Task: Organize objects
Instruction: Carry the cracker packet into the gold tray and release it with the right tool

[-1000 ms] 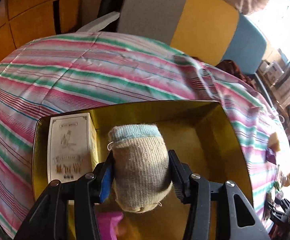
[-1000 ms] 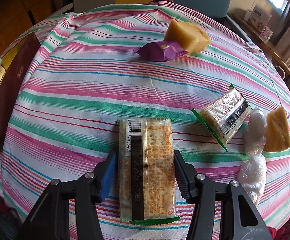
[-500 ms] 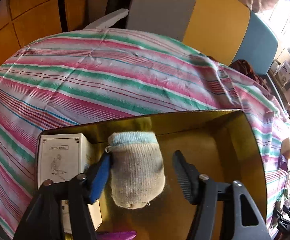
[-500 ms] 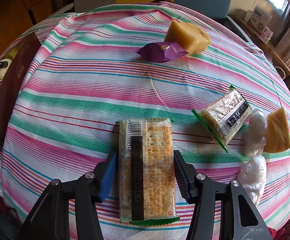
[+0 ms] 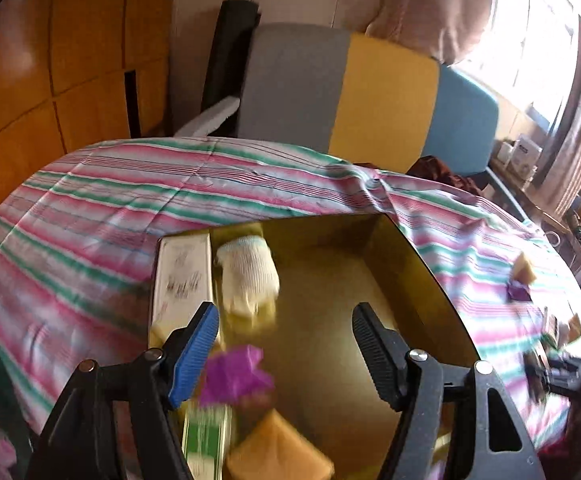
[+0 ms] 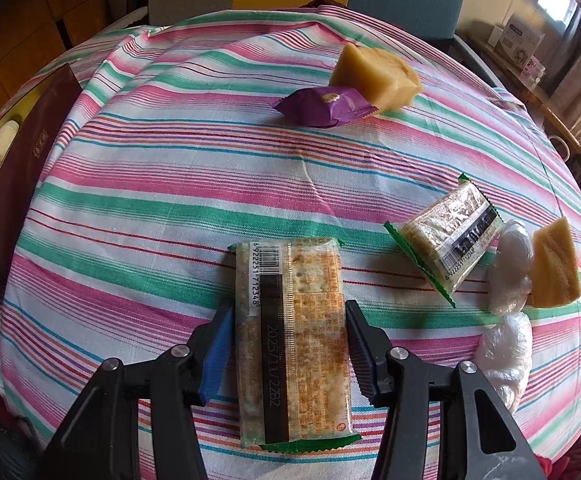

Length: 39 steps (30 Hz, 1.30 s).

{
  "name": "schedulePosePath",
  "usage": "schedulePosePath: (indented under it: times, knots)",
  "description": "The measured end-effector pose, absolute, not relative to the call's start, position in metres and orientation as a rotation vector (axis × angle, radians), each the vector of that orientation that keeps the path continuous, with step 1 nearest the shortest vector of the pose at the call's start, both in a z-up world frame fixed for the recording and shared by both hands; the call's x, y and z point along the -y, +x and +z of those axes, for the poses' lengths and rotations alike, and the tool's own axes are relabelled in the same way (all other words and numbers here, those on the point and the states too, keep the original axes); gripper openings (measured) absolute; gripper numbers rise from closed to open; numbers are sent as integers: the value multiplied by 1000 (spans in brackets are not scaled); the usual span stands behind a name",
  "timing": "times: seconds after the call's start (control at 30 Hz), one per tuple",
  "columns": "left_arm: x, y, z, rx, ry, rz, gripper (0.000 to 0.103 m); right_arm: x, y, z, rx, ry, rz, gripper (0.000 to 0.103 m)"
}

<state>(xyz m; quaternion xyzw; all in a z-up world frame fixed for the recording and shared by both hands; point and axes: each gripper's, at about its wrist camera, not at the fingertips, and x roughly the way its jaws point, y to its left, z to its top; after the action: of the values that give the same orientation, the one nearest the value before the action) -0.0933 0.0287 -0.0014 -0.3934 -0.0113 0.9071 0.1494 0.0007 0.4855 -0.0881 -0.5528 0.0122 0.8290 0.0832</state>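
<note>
My left gripper [image 5: 284,322] is open and empty above a gold-lined box [image 5: 418,256]. In the box lie a rolled white sock [image 5: 248,274], a white carton [image 5: 182,276], a purple wrapper [image 5: 236,372], a green pack [image 5: 206,436] and a yellow sponge [image 5: 278,452]. My right gripper [image 6: 288,330] has its jaws closed against the sides of a long cracker pack [image 6: 292,336] that lies on the striped tablecloth [image 6: 170,184].
On the cloth lie a purple snack [image 6: 324,105], a yellow sponge block [image 6: 376,72], a second cracker pack [image 6: 450,236], another sponge [image 6: 556,264] and clear plastic bags [image 6: 508,320]. The box's dark red wall [image 6: 22,176] is at the left. Chairs [image 5: 342,92] stand behind.
My left gripper opened, released the sock into the box and pulled back and up. The right gripper and cracker pack have not moved.
</note>
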Motion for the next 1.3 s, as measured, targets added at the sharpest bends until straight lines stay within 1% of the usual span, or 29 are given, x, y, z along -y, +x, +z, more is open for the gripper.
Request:
schedulePosePath:
  times: [0.2,0.27,0.37,0.43,0.47,0.6,0.73,0.8,0.93,1.03,1.07,1.17,1.2,1.23,1.3]
  knots:
    - [-14,-45,2,50,-1084,2625,70,-486,4,-83,-69,-1631,2446,48]
    - [-10,-36,3,38,-1077,2624,70,-478,3,-76,-153,-1606,2469,48]
    - [1,-28,3,59,-1071,2643,70,-449,6,-40,-228,-1510,2610,48]
    - [8,-26,2,86,-1074,2660,70,-422,-2,-17,-351,-1481,2730,48]
    - [12,-24,1,96,-1079,2662,70,-401,-11,-3,-370,-1467,2809,48]
    - [28,-23,-5,130,-1101,2679,70,-319,-41,21,-283,-1514,2980,49]
    - [46,-25,-10,184,-1116,2700,70,-245,-79,9,-205,-1655,3028,49]
    - [54,-26,-11,208,-1119,2712,70,-210,-101,-7,-146,-1747,2993,49]
    - [66,-29,-15,258,-1125,2722,70,-167,-136,-37,-69,-1846,2902,49]
    - [69,-31,-17,258,-1128,2722,70,-150,-155,-55,-40,-1880,2850,49]
    - [70,-32,-18,261,-1132,2720,70,-148,-160,-61,-48,-1891,2838,51]
    - [71,-34,-22,257,-1145,2727,70,-139,-161,-65,-110,-1930,2843,52]
    - [72,-34,-23,256,-1150,2730,70,-138,-161,-65,-127,-1926,2848,56]
    - [73,-34,-23,258,-1149,2732,70,-139,-159,-64,-154,-1924,2861,58]
    - [73,-34,-24,249,-1143,2740,70,-143,-151,-56,-152,-1878,2900,58]
